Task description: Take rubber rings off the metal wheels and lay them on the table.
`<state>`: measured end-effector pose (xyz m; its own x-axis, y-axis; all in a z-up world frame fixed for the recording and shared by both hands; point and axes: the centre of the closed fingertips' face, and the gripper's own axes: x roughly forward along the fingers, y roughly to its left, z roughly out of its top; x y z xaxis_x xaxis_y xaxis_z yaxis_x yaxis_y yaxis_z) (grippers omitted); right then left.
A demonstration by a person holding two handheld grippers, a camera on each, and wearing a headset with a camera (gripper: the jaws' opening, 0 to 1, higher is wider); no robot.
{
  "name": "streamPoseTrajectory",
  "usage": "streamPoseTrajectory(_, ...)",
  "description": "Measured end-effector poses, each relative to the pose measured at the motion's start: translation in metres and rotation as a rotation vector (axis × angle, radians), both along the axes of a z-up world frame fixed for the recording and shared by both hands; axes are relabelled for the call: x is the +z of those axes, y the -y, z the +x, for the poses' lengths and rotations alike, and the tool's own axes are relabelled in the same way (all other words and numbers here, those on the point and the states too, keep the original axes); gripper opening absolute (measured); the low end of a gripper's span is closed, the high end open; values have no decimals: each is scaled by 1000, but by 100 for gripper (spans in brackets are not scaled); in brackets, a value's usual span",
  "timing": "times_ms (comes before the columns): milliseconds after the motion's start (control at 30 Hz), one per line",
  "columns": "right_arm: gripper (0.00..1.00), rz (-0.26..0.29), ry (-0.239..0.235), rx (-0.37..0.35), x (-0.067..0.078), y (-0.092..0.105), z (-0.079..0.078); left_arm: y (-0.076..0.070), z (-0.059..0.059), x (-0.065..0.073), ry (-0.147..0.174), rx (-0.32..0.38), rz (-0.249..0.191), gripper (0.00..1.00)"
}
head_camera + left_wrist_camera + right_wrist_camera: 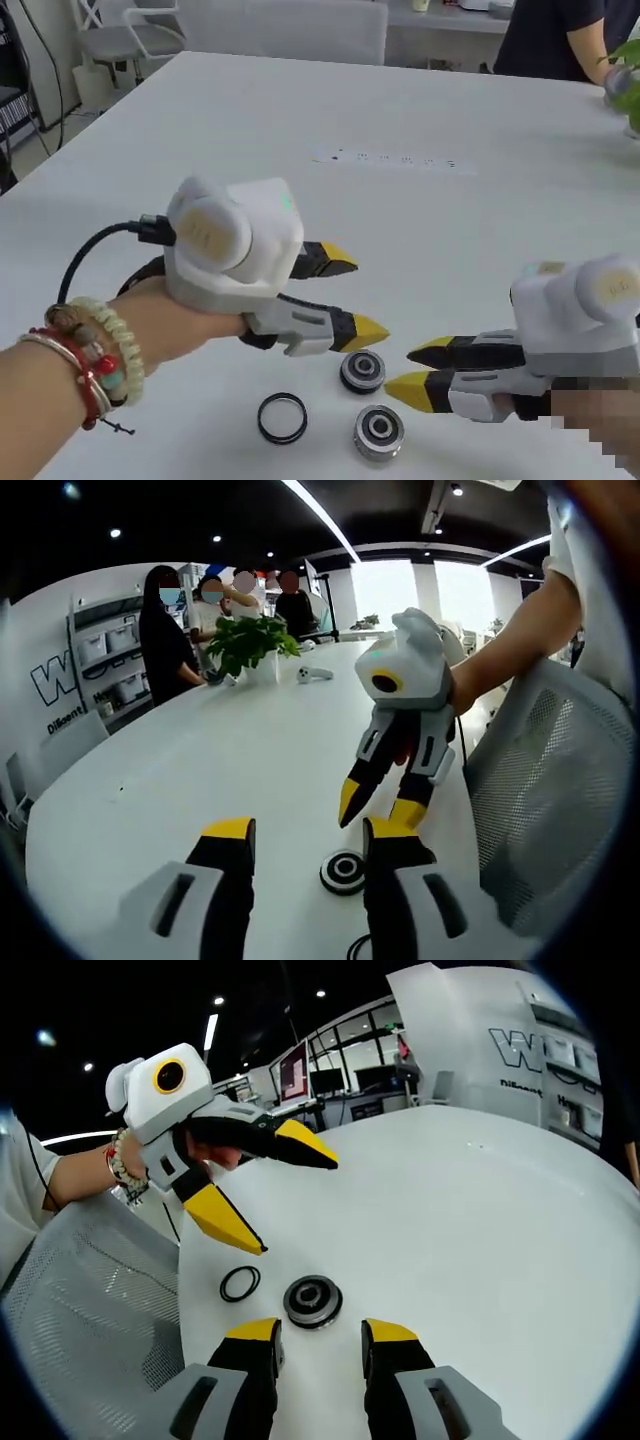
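Head view puts the loose rubber ring (282, 418) flat on the table (300, 120) at the lower centre of the frame. Two metal wheels (362, 370) lie just to its right, one above the other, all apart from each other. The upper wheel has a dark rim; the lower one (379, 432) shows more bare silver.

The left gripper (352, 295) reaches in from the left edge, level and pointing right. Its jaws are spread wide and hold nothing, and the lower tip hangs just above the upper wheel. The right gripper (418, 368) comes in from the lower right and points left. Its jaws are also parted and empty, with the tips close beside that wheel.

In the right gripper view the ring (240, 1283) and a wheel (312, 1301) sit just beyond the gripper's own tips (322, 1335). The left gripper (285, 1200) hangs above them.

In the left gripper view a wheel (343, 872) sits beside the right-hand jaw.

Beaded bracelets (90, 365) circle the wrist at lower left. A black cable (90, 250) loops from the left gripper's white casing. A potted plant (250, 640) stands in the upper left of the left gripper view, and a mesh chair (540, 780) is on its right. The tabletop is smooth, matt white, and the jaw tips are yellow on black.
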<state>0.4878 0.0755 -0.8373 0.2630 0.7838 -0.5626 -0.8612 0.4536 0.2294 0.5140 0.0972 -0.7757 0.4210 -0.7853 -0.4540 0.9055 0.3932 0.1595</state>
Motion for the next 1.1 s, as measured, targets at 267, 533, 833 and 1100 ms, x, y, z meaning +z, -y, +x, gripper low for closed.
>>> streamPoseTrajectory(267, 30, -26, 22, 5, -9, -6, -1, 2, -7, -24, -23, -27, 64, 33)
streamPoseTrajectory(533, 29, -35, 38, 4, -11, -11, 2, 1, -12, -48, -59, -53, 114, 24)
streamPoseTrajectory(833, 27, -45, 39, 20, -12, -13, -1, 2, -16, -57, -100, -57, 103, 13)
streamPoseTrajectory(1100, 26, -49, 54, 27, -12, -16, -1, 5, -19, -59, -92, -69, 117, 7)
